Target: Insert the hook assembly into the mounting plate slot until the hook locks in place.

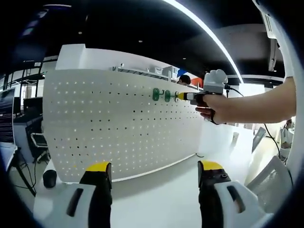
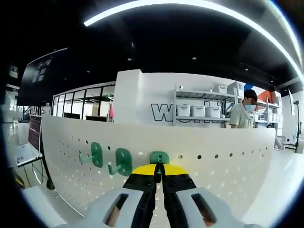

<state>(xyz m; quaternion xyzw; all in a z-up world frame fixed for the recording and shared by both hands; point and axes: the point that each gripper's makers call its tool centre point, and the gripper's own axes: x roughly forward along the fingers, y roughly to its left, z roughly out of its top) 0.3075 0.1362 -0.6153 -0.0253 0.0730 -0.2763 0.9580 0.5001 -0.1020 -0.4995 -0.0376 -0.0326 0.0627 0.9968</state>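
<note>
In the left gripper view, the left gripper [image 1: 155, 178] stood well back from the work, its yellow-tipped jaws wide apart with nothing between them, low over the white surface [image 1: 156, 194]. The mounting plate [image 1: 95, 123], a white perforated panel, stood upright on that surface, running from the left side off toward the right. Along its upper row sat two green hooks [image 1: 161, 95] already seated side by side. Just to their right the right gripper [image 1: 183, 96] pressed in against the plate, carried by the person's hand [image 1: 213, 107], the forearm reaching in from the right.

In the right gripper view, the first hook [image 2: 96, 154] and the second hook [image 2: 123, 161] hung on the plate to the left, arms pointing down and leftward. Next in the row, the hook assembly [image 2: 159, 157] lay straight ahead of the right gripper [image 2: 159, 175], at the tips of jaws drawn nearly together on it. Its green back plate sat upright against the panel, in line with its neighbours; whether its tabs had fully entered the slot could not be told. The right hand was plainly the nearer one, and the coming push likely ran straight along the jaws' own axis into the plate.
</note>
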